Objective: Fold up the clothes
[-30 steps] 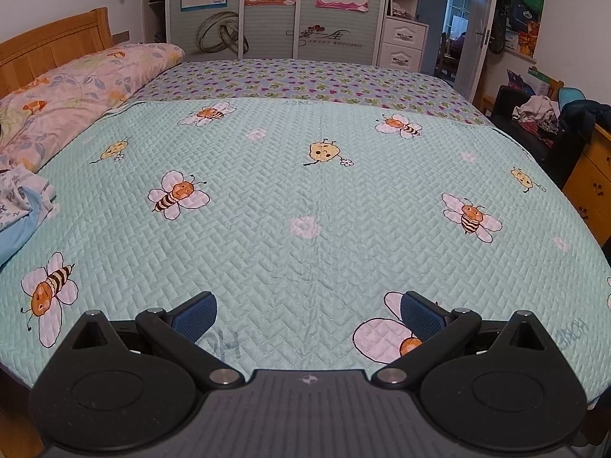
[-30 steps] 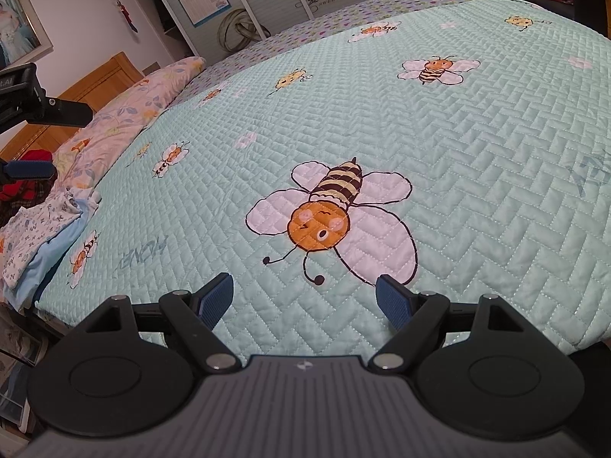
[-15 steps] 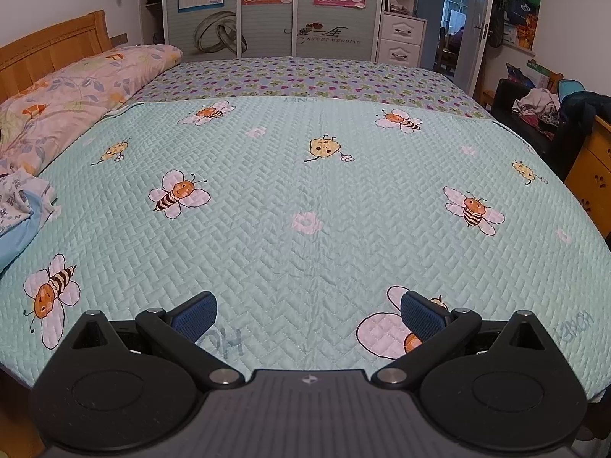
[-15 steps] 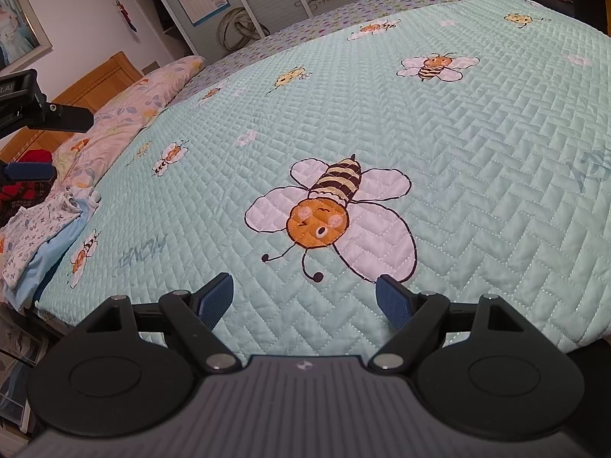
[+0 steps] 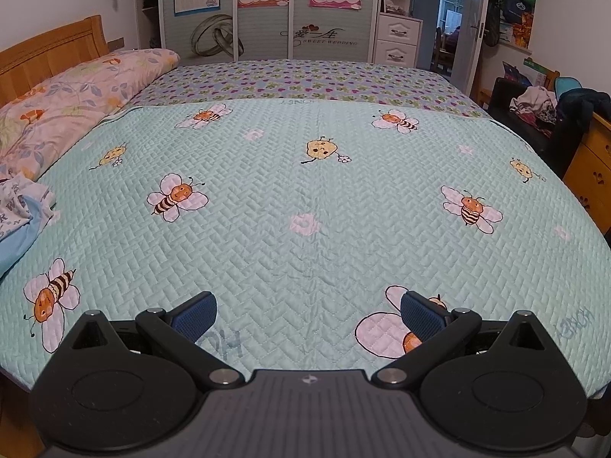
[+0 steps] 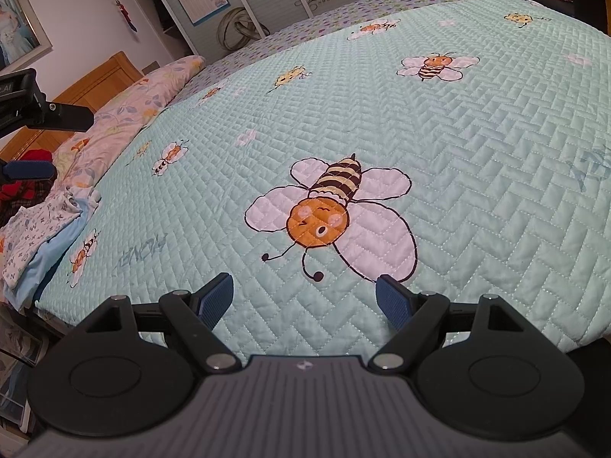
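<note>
1. In the left wrist view, the left gripper (image 5: 307, 311) is hanging above the near edge of the bed (image 5: 305, 76) with its jaws spread wide and nothing between its blue pads (image 5: 194, 315).
2. A mint quilt (image 5: 305, 198) printed with bees is covering most of the bed, and only bare quilt is showing in the gap between the fingers.
3. The clothes (image 5: 17, 217), a white letter-print garment on a light blue one, are lying in a loose heap at the left edge of the quilt, well apart from the gripper.
4. A floral pillow (image 5: 76, 99) is lying along the wooden headboard (image 5: 49, 53) just beyond the clothes, and a wardrobe (image 5: 267, 11) is standing behind the far side of the bed.
5. In the right wrist view, the right gripper (image 6: 304, 294) is hovering over the quilt (image 6: 458, 114) with its jaws also spread apart and holding nothing.
6. A large printed bee (image 6: 328, 213) is sitting on the quilt just past the blue pads (image 6: 217, 297) of this gripper.
7. The clothes (image 6: 42, 236) are showing at the far left here, resting on the quilt's left edge near the pillow (image 6: 126, 114), well away from the right gripper.
8. At the left border of this view the left gripper (image 6: 23, 145) is poking in, one black finger above and one blue pad below, with a clear gap between them.
</note>
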`<state>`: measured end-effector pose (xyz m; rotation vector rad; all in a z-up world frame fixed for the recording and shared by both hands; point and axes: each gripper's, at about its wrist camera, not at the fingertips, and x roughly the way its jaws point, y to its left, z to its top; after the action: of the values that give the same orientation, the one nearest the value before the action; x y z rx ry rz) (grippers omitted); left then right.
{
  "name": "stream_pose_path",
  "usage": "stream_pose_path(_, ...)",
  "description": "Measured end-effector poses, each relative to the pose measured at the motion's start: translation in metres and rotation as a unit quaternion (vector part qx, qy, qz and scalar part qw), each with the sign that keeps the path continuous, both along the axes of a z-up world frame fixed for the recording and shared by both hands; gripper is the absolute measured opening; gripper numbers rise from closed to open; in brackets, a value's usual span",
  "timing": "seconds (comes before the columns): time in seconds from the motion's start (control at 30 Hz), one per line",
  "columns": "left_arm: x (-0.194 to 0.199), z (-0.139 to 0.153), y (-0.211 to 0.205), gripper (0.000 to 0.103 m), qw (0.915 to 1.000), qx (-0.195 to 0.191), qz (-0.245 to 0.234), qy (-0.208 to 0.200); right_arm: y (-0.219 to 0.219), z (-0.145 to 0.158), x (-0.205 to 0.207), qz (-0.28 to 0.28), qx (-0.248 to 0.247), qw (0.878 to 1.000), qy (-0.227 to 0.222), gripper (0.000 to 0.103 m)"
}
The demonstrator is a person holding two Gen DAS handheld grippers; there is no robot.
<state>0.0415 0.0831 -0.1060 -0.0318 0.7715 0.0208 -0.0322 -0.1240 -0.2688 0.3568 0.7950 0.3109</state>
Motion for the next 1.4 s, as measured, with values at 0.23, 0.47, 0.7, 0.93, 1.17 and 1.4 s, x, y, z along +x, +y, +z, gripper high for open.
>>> stream_pose_path(0.23,0.002,0.0,0.0,0.102,1.0,0.001,-0.001,0.002,0.0,0.0,0.001,0.0,0.0,1.0,0.001,0.083)
stream_pose_path(0.47,0.002,-0.001,-0.001,0.102,1.0,0.0,-0.002,0.002,0.001,-0.001,0.001,0.001,-0.001,1.0,0.002,0.083)
stream_pose_path(0.7,0.002,-0.002,-0.001,0.102,1.0,0.0,-0.005,0.003,0.002,-0.001,0.0,0.003,-0.002,1.0,0.003,0.083)
stream_pose_path(0.93,0.002,-0.002,-0.002,0.102,1.0,0.002,-0.006,0.005,0.003,-0.001,0.001,0.004,-0.003,1.0,0.004,0.083)
stream_pose_path(1.17,-0.006,0.002,-0.005,0.103,0.999,0.024,-0.003,-0.037,0.004,-0.002,0.001,0.005,-0.004,1.0,0.007,0.083)
stream_pose_path(1.4,-0.016,0.011,-0.013,0.102,0.9957,0.046,-0.017,-0.078,0.004,-0.002,0.001,0.006,-0.004,1.0,0.008,0.083)
